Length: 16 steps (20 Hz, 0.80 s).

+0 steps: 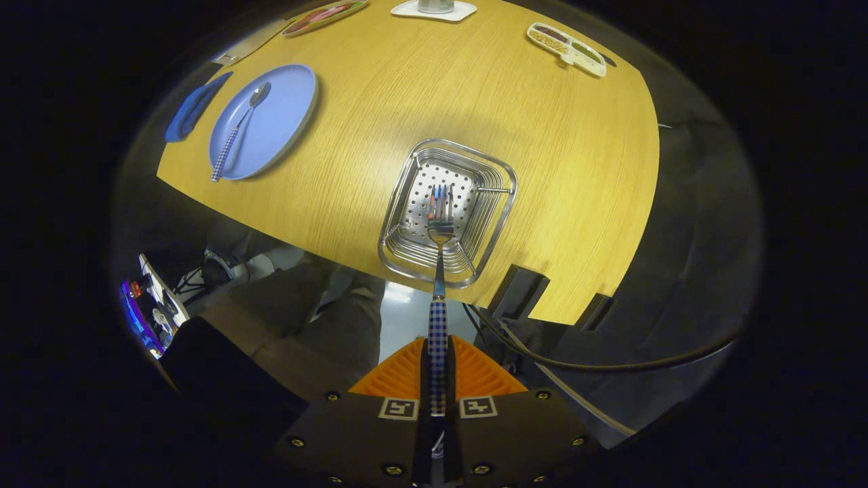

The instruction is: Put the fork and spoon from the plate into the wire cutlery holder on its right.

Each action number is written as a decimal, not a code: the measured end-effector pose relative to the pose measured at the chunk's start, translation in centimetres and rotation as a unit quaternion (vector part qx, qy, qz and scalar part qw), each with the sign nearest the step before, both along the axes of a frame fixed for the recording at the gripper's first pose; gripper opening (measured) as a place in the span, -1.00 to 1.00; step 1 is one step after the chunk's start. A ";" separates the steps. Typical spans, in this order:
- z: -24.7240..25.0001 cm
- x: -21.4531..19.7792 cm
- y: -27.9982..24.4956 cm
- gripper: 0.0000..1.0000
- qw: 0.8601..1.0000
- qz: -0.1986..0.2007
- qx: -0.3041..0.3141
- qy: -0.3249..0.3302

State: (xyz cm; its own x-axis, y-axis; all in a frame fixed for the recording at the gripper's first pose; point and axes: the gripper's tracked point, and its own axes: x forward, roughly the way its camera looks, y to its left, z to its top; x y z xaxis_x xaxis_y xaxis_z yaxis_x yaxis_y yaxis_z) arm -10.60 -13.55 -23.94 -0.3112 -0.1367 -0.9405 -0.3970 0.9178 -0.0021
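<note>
Tool point(437, 369) clenched on fork point(439, 271) handle | fork lengthwise ahead, tines over wire cutlery holder point(498, 224)

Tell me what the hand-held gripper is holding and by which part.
The hand-held gripper holds the fork by its checked handle, both fingers closed on it, prongs pointing forward over the wire cutlery holder.

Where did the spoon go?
The spoon lies on the blue plate on the wooden table, well left of the wire cutlery holder, while the gripper jaws hold the fork over that holder.
</note>
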 end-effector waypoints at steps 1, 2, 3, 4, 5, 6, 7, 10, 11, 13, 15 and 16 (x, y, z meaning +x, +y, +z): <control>-0.4 0.3 0.1 -0.85 1.000 0.005 -0.003 0.010; -0.4 0.6 0.0 -0.85 1.000 0.012 -0.007 0.022; -0.6 1.0 -0.1 -0.85 1.000 0.014 -0.009 0.026; -0.7 1.5 0.0 -0.84 0.999 0.014 -0.008 0.029; -0.9 1.8 0.2 -0.84 0.999 0.014 -0.007 0.029; -0.9 2.0 0.1 -0.79 0.999 0.014 -0.009 0.031; -0.9 2.3 0.3 -0.78 1.000 0.013 -0.008 0.026; -0.4 3.0 0.1 -0.68 1.000 0.006 -0.007 0.013; -0.4 3.1 0.0 -0.44 1.000 0.001 -0.007 0.006; 0.0 3.2 -0.1 -0.11 1.000 -0.008 -0.003 -0.004; 0.6 3.2 -0.4 0.44 1.000 -0.019 -0.002 -0.015; 0.9 3.0 -0.6 0.52 0.999 -0.024 -0.003 -0.023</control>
State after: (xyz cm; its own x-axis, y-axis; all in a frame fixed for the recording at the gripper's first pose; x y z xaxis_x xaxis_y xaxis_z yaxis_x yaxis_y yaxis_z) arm -7.65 -14.14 -23.00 -0.2743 -0.1276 -0.9531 -0.3519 0.9357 -0.0240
